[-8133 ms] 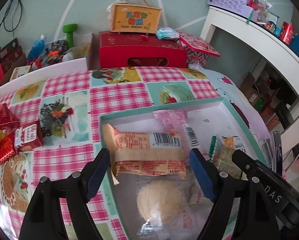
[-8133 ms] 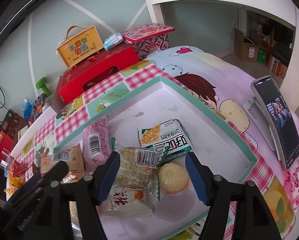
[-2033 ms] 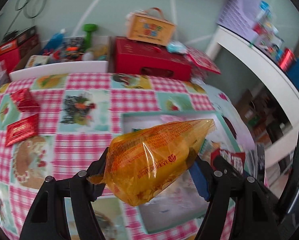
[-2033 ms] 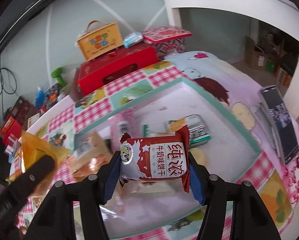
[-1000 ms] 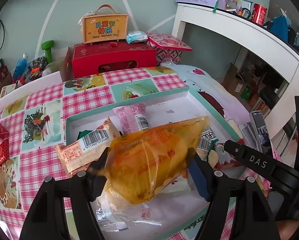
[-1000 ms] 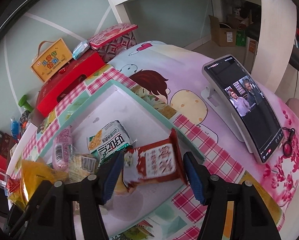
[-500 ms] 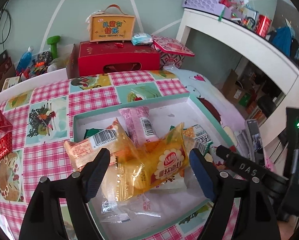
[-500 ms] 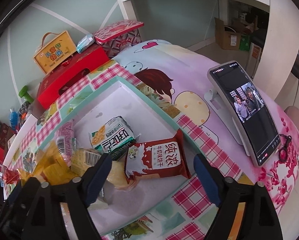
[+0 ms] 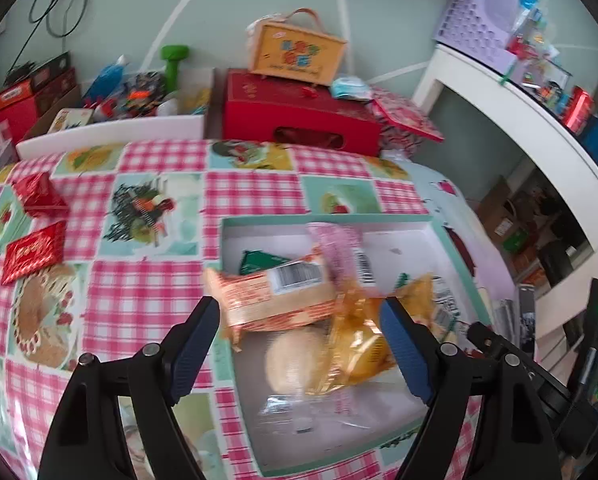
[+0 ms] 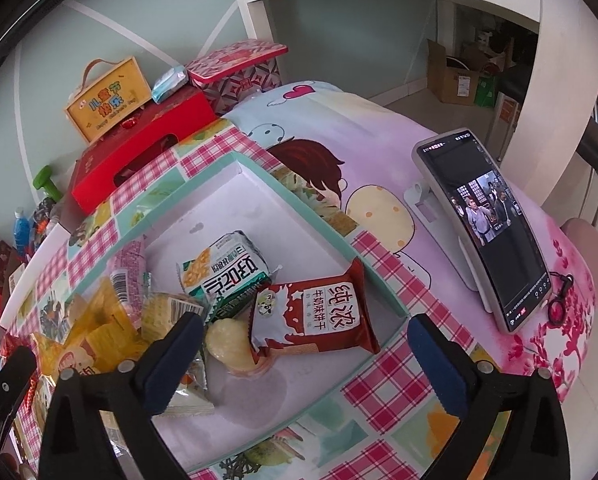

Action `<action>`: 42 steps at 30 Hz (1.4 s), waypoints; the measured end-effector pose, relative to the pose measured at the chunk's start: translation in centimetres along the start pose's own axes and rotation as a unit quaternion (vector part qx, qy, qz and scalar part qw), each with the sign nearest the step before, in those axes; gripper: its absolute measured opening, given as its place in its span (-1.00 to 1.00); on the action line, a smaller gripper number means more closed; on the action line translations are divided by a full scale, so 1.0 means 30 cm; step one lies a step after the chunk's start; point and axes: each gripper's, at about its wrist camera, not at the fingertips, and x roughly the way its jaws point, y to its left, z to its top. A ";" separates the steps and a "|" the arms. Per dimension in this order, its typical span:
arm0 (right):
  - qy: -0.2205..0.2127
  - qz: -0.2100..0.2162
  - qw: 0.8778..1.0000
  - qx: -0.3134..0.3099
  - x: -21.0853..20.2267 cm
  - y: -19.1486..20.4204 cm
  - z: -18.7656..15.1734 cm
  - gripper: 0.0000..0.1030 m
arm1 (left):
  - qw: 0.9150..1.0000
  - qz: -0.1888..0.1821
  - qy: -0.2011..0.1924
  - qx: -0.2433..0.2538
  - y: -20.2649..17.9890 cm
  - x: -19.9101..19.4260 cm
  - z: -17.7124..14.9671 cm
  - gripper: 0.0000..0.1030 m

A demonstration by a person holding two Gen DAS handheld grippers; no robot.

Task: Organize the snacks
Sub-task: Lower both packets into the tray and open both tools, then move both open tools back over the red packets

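A shallow white box with a teal rim [image 9: 331,219] [image 10: 299,204] lies on the checked cloth and holds several snack packs. In it lie a yellow bag [image 9: 359,344] [image 10: 95,324], an orange-striped pack [image 9: 275,296], a pink pack [image 9: 339,244] [image 10: 129,264], a green-white pack [image 10: 223,272] and a red-brown biscuit pack [image 10: 319,312]. My left gripper [image 9: 299,344] is open and empty above the box's near left part. My right gripper [image 10: 303,356] is open and empty above the box's near right part. Two red packs [image 9: 35,250] [image 9: 39,196] lie on the cloth at the left.
A red box [image 9: 299,120] with a yellow carry case [image 9: 295,52] stands at the table's back. A phone on a stand [image 10: 487,224] stands right of the box. A white desk [image 9: 539,132] is at the right. A cluttered white tray [image 9: 131,92] is back left.
Both grippers have let go: the yellow bag and the red-brown pack now lie in the box. The left gripper has drawn back and swung left; the right has drawn back slightly.
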 end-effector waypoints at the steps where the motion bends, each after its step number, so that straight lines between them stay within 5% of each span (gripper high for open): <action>1: 0.001 -0.001 1.000 -0.005 0.001 0.006 -0.001 1.00 | 1.000 0.007 0.003 -0.002 0.009 0.004 -0.001 0.79; 2: 0.002 -0.002 1.000 -0.008 0.000 0.012 -0.002 1.00 | 1.000 0.013 0.005 -0.003 0.014 0.007 -0.002 0.93; 24: 0.012 0.135 0.976 -0.170 -0.093 0.318 -0.098 1.00 | 0.995 0.037 0.006 -0.095 0.188 -0.002 0.014 0.93; 31: 0.028 0.120 0.973 -0.195 -0.043 0.379 -0.127 1.00 | 0.992 0.042 0.006 -0.122 0.245 -0.006 0.014 0.93; 37: 0.031 0.109 0.981 -0.158 0.015 0.337 -0.109 1.00 | 0.991 0.040 0.007 -0.130 0.263 -0.006 0.014 0.93; 42: 0.019 0.058 0.987 -0.147 0.047 0.306 -0.100 1.00 | 0.990 0.042 0.010 -0.136 0.274 -0.001 0.011 0.93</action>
